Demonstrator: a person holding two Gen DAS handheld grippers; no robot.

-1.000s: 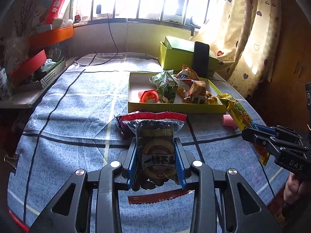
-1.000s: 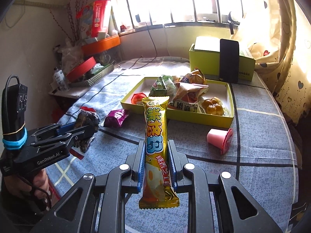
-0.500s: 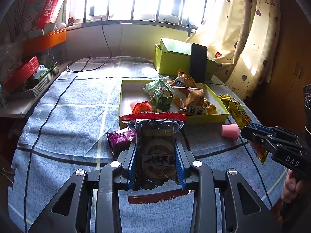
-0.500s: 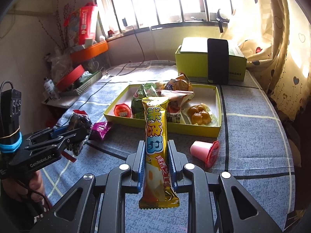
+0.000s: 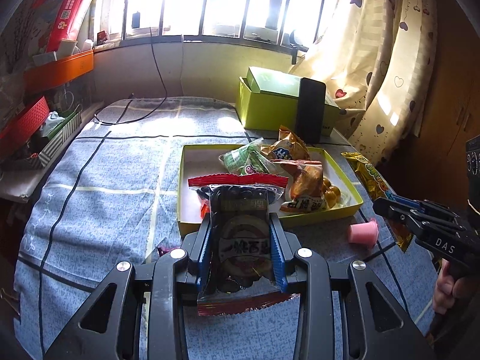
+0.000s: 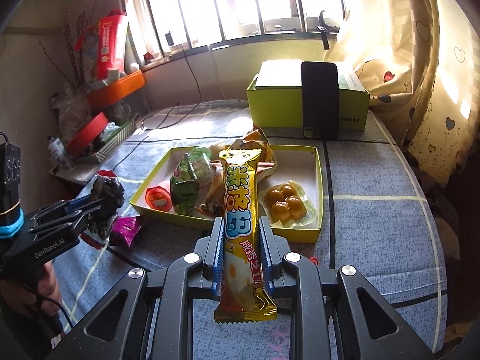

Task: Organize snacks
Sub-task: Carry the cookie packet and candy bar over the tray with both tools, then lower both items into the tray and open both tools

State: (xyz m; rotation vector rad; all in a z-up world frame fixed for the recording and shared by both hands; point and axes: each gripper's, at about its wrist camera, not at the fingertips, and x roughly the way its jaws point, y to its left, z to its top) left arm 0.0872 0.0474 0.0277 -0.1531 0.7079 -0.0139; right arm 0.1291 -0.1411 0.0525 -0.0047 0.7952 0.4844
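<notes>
Here the left hand-held gripper (image 5: pixel 240 252) clamps a dark red-edged snack packet (image 5: pixel 238 234), the right hand-held gripper (image 6: pixel 241 250) a yellow bar (image 6: pixel 241 222)

A dark snack bag with a red top (image 5: pixel 240 240) and a long yellow snack bar (image 6: pixel 241 225) are standing upright in the air, near the front edge of the yellow-green tray (image 6: pixel 319 180) holding other snacks.

"DAS" stands on the right hand-held gripper (image 5: pixel 387 208), "GenRobot.AI" on the left hand-held gripper (image 6: pixel 99 204).
</notes>
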